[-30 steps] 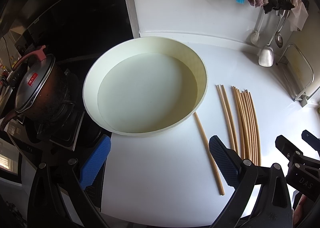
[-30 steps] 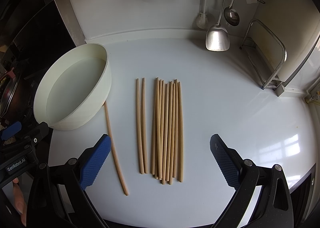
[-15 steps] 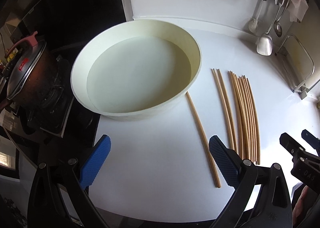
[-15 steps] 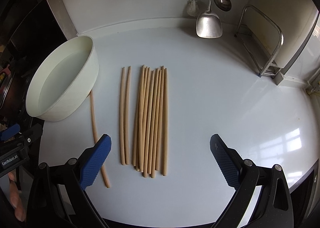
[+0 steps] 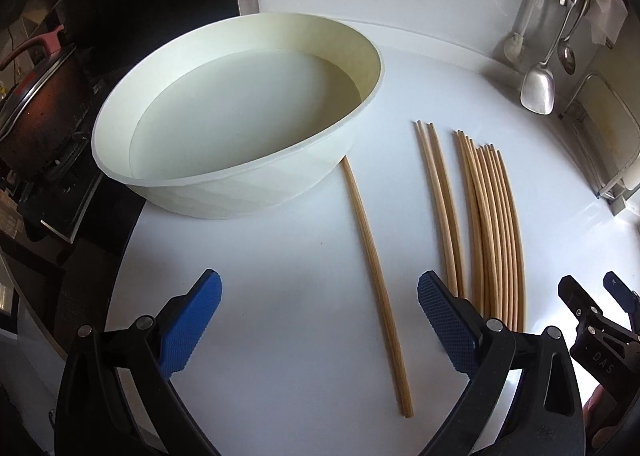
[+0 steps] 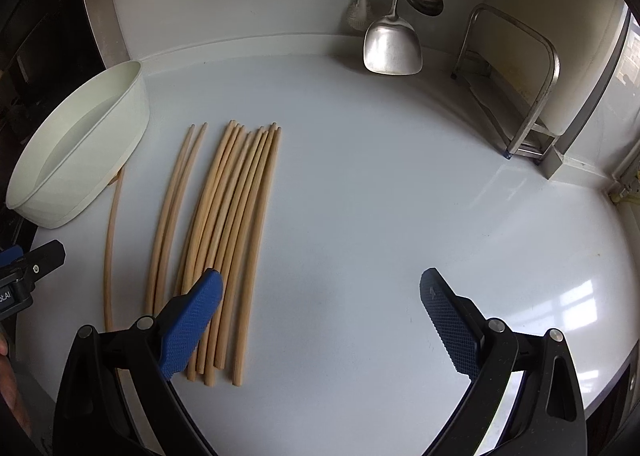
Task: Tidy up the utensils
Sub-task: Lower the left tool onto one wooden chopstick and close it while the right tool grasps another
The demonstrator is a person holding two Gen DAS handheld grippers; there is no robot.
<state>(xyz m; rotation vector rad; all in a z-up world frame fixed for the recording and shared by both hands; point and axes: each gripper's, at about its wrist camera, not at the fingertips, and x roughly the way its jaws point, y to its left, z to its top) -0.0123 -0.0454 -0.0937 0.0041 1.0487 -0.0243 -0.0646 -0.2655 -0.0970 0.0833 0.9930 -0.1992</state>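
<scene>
- My left gripper [image 5: 318, 320] is spread wide and empty; the single chopstick [image 5: 376, 280] lies between its fingers, long axis running up the frame toward the basin [image 5: 240, 183].
- My right gripper [image 6: 320, 320] is spread too, with the chopstick bundle [image 6: 236, 240] at lower left.

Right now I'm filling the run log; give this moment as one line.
left gripper: open, over single chopstick | right gripper: open, beside chopstick bundle | basin: no chopsticks visible
</scene>
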